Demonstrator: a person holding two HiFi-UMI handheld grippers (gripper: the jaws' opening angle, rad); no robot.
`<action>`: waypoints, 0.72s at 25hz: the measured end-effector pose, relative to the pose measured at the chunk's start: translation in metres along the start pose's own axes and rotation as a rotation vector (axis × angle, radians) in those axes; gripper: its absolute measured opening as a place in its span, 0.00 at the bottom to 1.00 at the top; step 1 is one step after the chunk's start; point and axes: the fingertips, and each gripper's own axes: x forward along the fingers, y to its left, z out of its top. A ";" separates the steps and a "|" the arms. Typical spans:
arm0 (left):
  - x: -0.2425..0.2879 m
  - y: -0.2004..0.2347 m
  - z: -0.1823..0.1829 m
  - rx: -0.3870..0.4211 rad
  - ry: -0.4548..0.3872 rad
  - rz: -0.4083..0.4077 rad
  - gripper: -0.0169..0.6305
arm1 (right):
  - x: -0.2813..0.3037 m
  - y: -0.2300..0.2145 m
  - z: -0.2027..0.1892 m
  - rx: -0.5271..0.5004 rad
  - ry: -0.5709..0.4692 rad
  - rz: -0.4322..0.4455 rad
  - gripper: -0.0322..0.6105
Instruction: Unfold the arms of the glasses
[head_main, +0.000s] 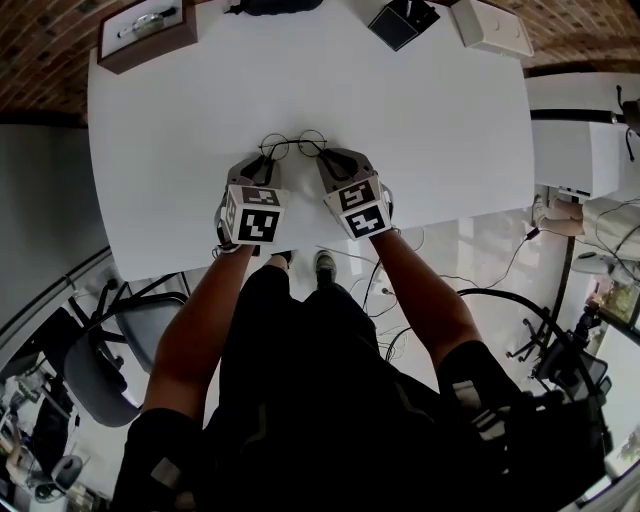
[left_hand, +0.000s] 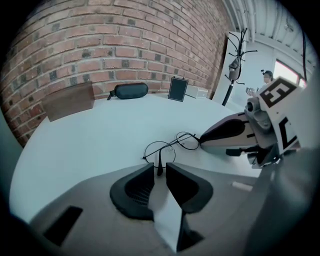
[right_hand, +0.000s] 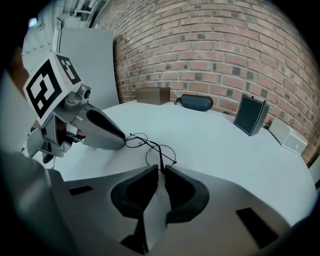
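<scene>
Head view: find round wire-rimmed glasses lying on white table, a little inside its near edge, lenses side by side. Note left gripper at 7 o'clock of glasses and right gripper at 5 o'clock. Both angled down at the frame's outer ends, a bare forearm behind each.

Left gripper view: read jaws apart, with dark tip of one glasses arm standing in the gap between them. Pale table showing beside it, no squeeze on it, so log as released. See rest of frame just past jaw tips at 12 o'clock, and right gripper's nose at far lens at 2 o'clock. Cannot tell contact there.

Right gripper view: read jaws narrower yet parted, other thin arm of glasses running down into the slot. A sliver of light showing beside it, so log as not clamped. See lenses at 12 and 11 o'clock, left gripper's nose at 10 o'clock.

Far edge of table, head view: log brown wooden box at 11 o'clock, dark case at 12 o'clock, black box at 1 o'clock, white box just beyond it at 2 o'clock. Brick wall behind table in both gripper views.
</scene>
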 end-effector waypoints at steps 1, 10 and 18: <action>0.000 0.001 0.000 0.002 0.002 -0.001 0.15 | 0.000 0.001 0.000 0.000 -0.001 0.002 0.12; 0.001 -0.001 -0.001 0.033 0.023 -0.022 0.08 | -0.001 -0.001 0.001 0.000 -0.007 -0.003 0.09; -0.008 -0.009 0.009 0.025 -0.015 -0.039 0.08 | -0.013 -0.004 0.015 -0.030 -0.041 -0.019 0.09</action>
